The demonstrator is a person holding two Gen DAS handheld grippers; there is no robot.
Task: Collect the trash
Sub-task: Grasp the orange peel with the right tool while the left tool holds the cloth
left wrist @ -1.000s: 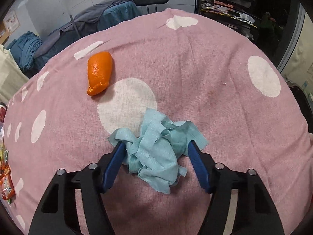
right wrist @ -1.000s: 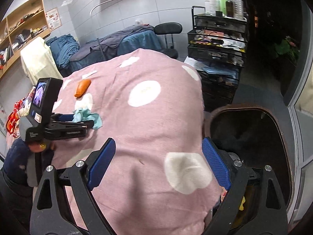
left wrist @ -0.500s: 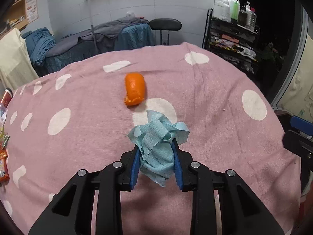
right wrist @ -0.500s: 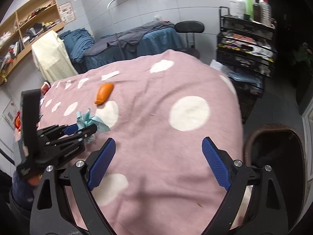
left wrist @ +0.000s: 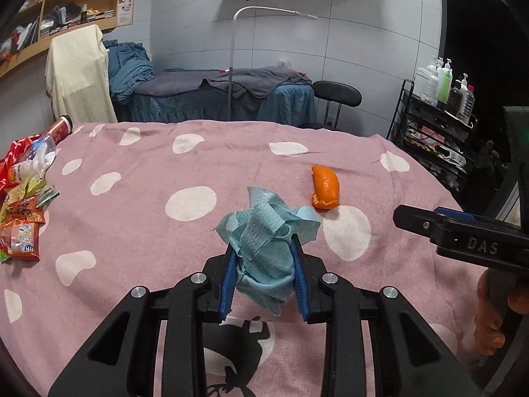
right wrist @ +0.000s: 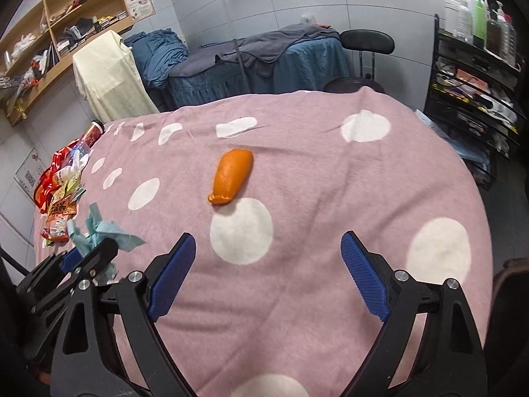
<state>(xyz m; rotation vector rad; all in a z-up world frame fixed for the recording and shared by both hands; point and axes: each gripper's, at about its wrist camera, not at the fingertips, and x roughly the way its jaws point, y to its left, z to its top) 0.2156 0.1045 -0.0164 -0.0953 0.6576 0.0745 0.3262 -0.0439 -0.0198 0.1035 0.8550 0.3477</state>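
A crumpled light-blue wipe (left wrist: pixel 264 241) hangs above the pink spotted blanket (left wrist: pixel 132 218), with my left gripper (left wrist: pixel 264 264) shut on it. The blue pads press the wipe from both sides. An orange peel (left wrist: pixel 325 187) lies on the blanket just beyond it, to the right. In the right wrist view the same peel (right wrist: pixel 231 175) lies ahead of my right gripper (right wrist: pixel 269 240), which hovers over the blanket, open, with nothing between its fingers. The left gripper (right wrist: pixel 91 253) and wipe (right wrist: pixel 99 231) show at that view's lower left.
A heap of snack wrappers and a bottle (left wrist: pixel 23 205) sits at the blanket's left edge. A black rack (right wrist: pixel 472 82) with bottles stands to the right. A stool (left wrist: pixel 337 92) and a covered bed (left wrist: pixel 215 96) stand behind. A hand (left wrist: pixel 492 314) holds the right gripper's handle.
My left gripper shut on the blue wipe and lifted it off the blanket, turning as it rose. The right gripper swung left, away from the dark bin, to face the peel.
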